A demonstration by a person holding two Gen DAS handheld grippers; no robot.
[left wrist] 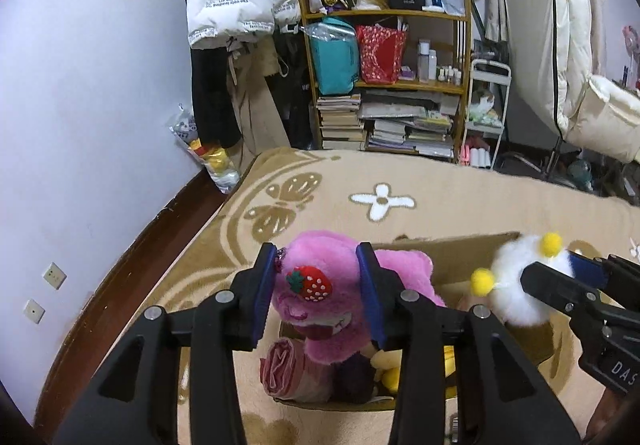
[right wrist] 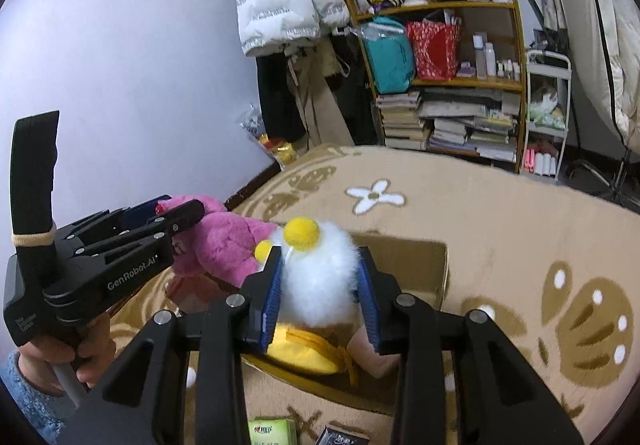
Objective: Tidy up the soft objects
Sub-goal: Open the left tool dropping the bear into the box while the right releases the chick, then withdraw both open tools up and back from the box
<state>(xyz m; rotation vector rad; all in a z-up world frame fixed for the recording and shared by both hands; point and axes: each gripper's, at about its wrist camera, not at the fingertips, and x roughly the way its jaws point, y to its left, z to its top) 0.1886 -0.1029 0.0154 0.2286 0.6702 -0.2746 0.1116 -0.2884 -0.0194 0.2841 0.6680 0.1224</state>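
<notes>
Above the cardboard box point(left wrist: 460, 245), we grip the pink plush point(left wrist: 316, 285) in the left gripper point(left wrist: 318, 293); the right gripper point(right wrist: 324, 297) clasps the white pom-pom toy point(right wrist: 320, 281).

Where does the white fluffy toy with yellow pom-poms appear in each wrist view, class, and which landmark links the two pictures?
Left wrist view: white fluffy toy at right edge, clamped in the right gripper.
Right wrist view: bottom centre, between that gripper's blue pads, above the cardboard box.
Shared landmark: the wooden bookshelf.
</notes>
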